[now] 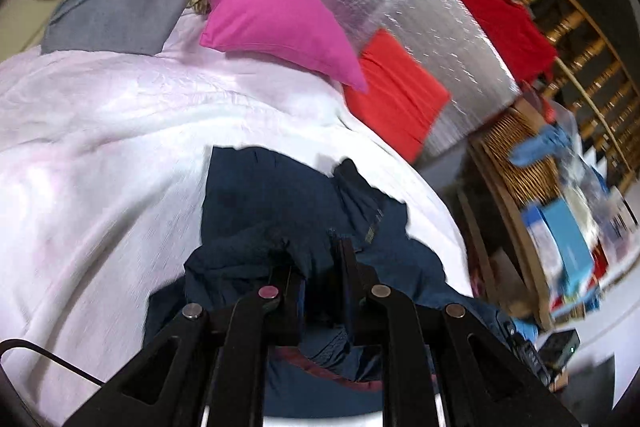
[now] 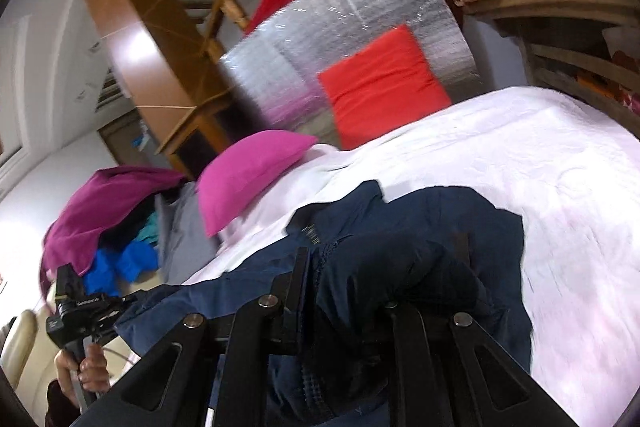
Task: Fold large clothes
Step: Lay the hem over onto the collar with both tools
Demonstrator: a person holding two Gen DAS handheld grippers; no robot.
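The crumpled dark navy fabric garment (image 1: pixel 280 211) lies bunched on the white quilted bed cover (image 1: pixel 100 147), below the magenta pillow (image 1: pixel 272 15); both the left claw (image 1: pixel 316 267) and right claw (image 2: pixel 380 267) pinch its gathered folds
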